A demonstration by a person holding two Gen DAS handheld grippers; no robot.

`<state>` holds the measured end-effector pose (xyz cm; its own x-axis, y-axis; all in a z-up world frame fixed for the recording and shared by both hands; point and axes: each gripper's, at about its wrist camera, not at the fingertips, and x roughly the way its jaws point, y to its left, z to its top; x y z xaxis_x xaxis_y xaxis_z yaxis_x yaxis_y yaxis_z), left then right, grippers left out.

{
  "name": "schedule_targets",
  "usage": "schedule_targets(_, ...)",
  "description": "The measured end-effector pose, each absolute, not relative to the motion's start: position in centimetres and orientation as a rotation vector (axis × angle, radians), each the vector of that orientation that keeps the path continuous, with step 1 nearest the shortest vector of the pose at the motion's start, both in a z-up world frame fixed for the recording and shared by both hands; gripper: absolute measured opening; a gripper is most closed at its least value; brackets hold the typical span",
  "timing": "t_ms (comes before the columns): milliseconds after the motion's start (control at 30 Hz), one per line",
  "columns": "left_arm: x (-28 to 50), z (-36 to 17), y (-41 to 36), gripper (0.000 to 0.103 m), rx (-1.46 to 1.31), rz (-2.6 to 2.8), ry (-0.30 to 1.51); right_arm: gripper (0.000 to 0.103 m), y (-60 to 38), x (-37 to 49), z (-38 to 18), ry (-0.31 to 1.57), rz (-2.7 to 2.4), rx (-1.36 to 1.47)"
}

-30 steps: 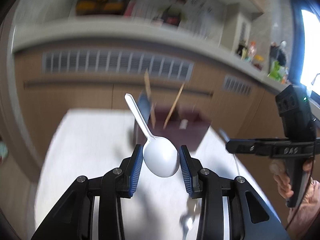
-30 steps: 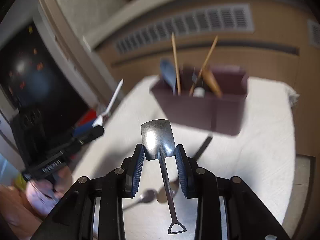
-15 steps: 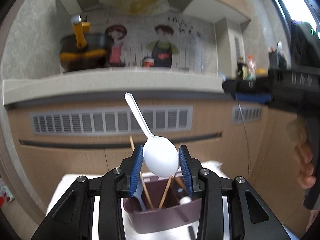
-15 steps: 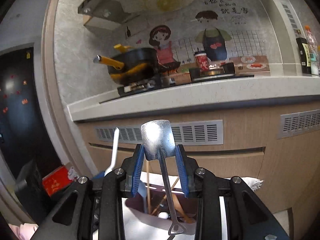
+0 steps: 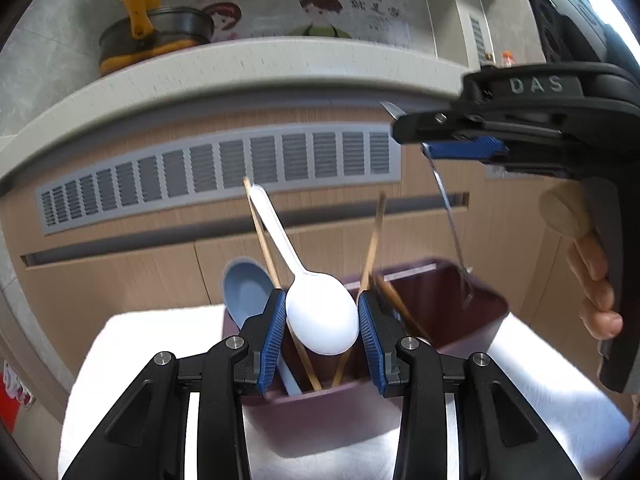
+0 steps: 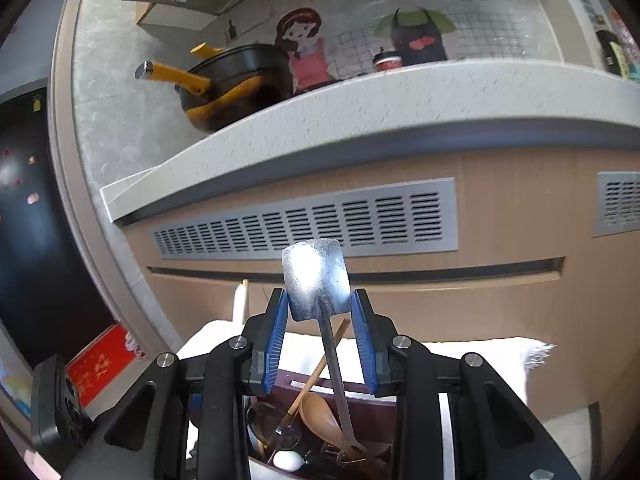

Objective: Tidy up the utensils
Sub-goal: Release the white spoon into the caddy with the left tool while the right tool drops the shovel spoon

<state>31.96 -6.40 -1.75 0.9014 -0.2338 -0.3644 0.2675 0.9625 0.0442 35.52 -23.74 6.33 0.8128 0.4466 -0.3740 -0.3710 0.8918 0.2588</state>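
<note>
grippers clamp white spoon (image 5: pixel 322 322), metal spoon (image 6: pixel 316 280).

The holder's (image 6: pixel 320 390) lower part seems hidden behind the gripper (image 6: pixel 320 308).

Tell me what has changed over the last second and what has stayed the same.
Both grippers swung from above the white cloth to the maroon organizer. The metal scoop's handle now hangs inside the bin. Unchanged: left gripper clamps the white spoon, right gripper clamps the scoop.
</note>
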Motion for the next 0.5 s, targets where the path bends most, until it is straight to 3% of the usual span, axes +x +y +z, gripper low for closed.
schedule_targets(167,33.3,-2.5,-5.7,0.041,0.031,-0.279,0.441,0.03,-23.5,36.3,4.5,0.466,0.463,0.169)
schedule_targets(233,33.6,-2.3,-5.4,0.05,0.003,-0.304,0.472,0.032,-23.5,36.5,3.8,0.518,0.486,0.171)
schedule_targets(300,33.5,-2.0,-5.1,0.053,-0.01,-0.314,0.485,0.033,-23.5,36.1,3.4,0.537,0.487,0.161)
schedule_targets(500,31.7,-0.6,-3.5,0.053,-0.072,-0.324,0.538,0.051,-24.2,32.8,3.0,0.563,0.424,0.124)
